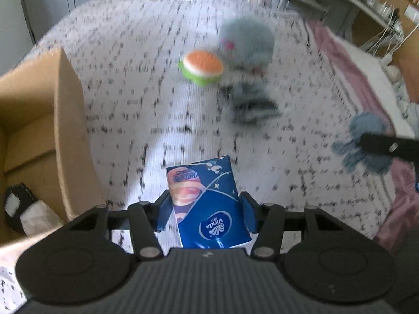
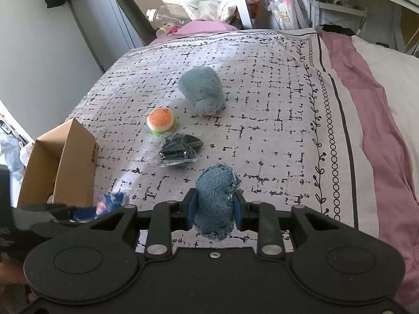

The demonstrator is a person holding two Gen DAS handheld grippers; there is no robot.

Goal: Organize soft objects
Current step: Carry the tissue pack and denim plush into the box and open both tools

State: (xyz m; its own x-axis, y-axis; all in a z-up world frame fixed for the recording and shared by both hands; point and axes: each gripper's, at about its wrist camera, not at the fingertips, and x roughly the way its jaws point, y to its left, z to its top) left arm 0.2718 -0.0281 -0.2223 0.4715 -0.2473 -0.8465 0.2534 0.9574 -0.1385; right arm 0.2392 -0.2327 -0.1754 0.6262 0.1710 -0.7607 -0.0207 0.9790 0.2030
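Observation:
In the left wrist view, my left gripper point(image 1: 205, 202) is shut on a blue tissue pack point(image 1: 207, 183), which stands tilted between the blue pads above the patterned bedspread. My right gripper point(image 2: 214, 204) is shut on a denim stuffed toy point(image 2: 217, 183), whose top sticks out past the fingertips. The same toy point(image 1: 366, 141) shows at the right edge of the left wrist view. On the bedspread lie a burger toy point(image 2: 160, 121), a grey-blue plush point(image 2: 203, 91) and a clear bag of dark items point(image 2: 180, 149). An open cardboard box point(image 2: 68, 167) stands at the left.
Inside the box point(image 1: 68, 130) lies a black and white item point(image 1: 18, 206). A pink sheet point(image 2: 366, 120) runs along the bed's right side. A wardrobe, bags and bottles crowd the far end, and a white desk stands at the back right.

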